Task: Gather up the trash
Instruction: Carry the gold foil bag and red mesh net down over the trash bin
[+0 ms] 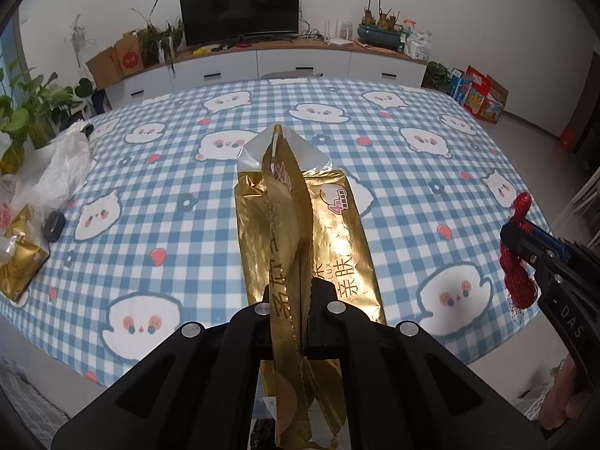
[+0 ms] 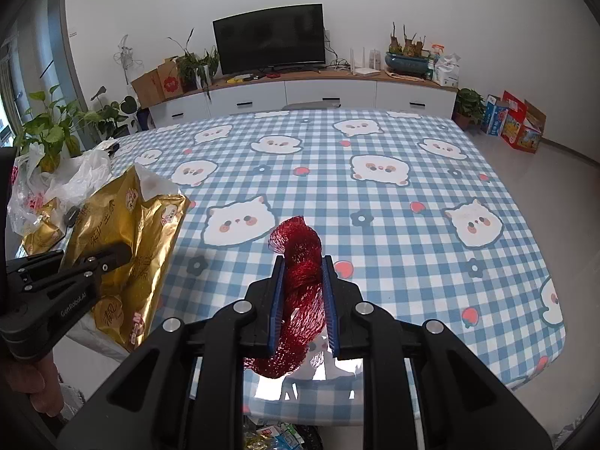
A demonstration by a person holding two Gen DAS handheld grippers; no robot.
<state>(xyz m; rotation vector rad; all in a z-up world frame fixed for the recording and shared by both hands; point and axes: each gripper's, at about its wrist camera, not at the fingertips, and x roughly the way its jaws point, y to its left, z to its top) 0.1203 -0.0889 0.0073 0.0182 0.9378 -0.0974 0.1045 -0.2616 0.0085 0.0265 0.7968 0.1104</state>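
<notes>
Blue-and-white checked cloth with cartoon animal faces covers the tabletop (image 2: pixel 375 202); behind it a white sideboard (image 2: pixel 330 95) carries a dark television (image 2: pixel 269 39), potted plants and cardboard boxes; the left hand-held gripper (image 1: pixel 290 302) is clamped on a gold foil wrapper (image 1: pixel 300 232), its fingers pressed together on a folded edge of the crumpled empty pack, which hangs in the air above the near part of the cloth and stretches forward from the fingers in the left wrist view; the right hand-held gripper (image 2: pixel 300 300) is clamped on a bunched red mesh net (image 2: pixel 298 281), squeezed between its blue pads (image 2: pixel 275 300) with the net's ends spilling out above and below them, held over the near edge of the tabletop; the two tools sit side by side, apart, each showing at the margin of the other's view; at the far left of the tabletop lie a white plastic bag (image 1: pixel 63 165), a smaller gold packet (image 1: pixel 18 258) and a small dark object (image 1: pixel 54 225); below the near edge in the right wrist view, colourful wrappers (image 2: pixel 277 437) show.
</notes>
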